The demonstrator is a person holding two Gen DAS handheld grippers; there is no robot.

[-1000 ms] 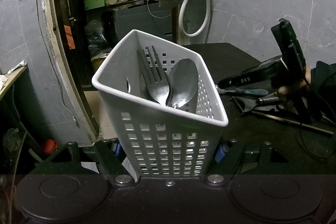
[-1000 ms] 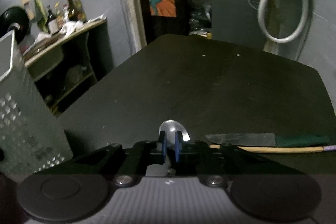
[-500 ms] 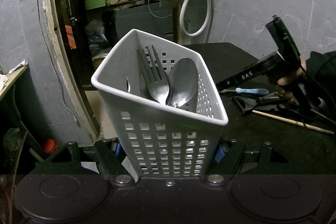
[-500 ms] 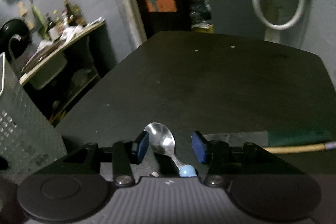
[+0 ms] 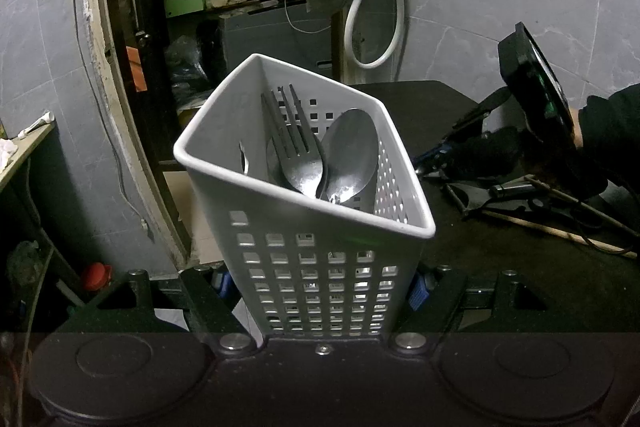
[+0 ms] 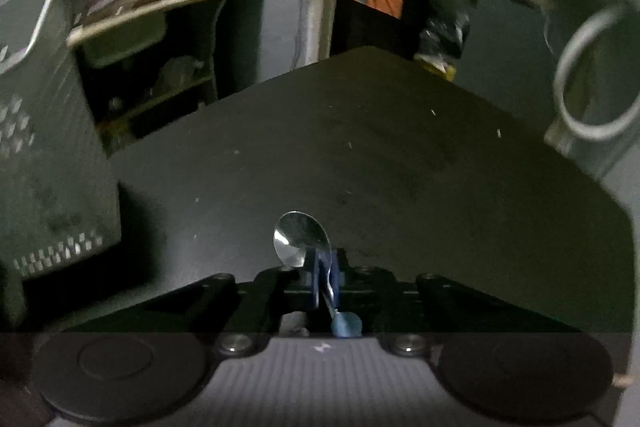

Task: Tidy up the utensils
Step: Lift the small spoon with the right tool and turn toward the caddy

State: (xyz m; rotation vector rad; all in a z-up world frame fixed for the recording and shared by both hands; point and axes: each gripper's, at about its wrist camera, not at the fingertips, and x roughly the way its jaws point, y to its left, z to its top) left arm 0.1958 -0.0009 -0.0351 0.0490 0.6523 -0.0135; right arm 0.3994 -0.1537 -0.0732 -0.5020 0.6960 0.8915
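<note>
The step in hand is, as I judge it, carrying one more utensil to the holder. In the right wrist view the right tongs (image 6: pixel 325 277) are clenched on the thin neck of a small shiny metal spoon with a light blue handle tip (image 6: pixel 303 239). Its bowl stands out above the blue pads, in the lower middle of the frame, and the blue tip points back toward the camera. The spoon seems to be lifted off the dark tabletop (image 6: pixel 380 147), but I cannot tell this for certain, because the picture is blurred.

The left tongs (image 5: pixel 322 285) grasp the white perforated plastic utensil basket (image 5: pixel 304 267) by its lower walls, one blue pad touching each side. The basket fills the middle of the left wrist frame and is tilted. Inside it lean a dark metal fork (image 5: pixel 294 147) and a large metal spoon (image 5: pixel 352 155), touching each other.

The next move probably calls for bringing the small spoon over the open rim and lowering it handle first, without hitting the fork.

Only the left wrist view shows what the basket contains, and also some dark tools and a wooden stick (image 5: pixel 560 233) lying at the right of the frame. Only the right wrist view shows the held spoon; there the basket is just a grey wall at the left edge.
</note>
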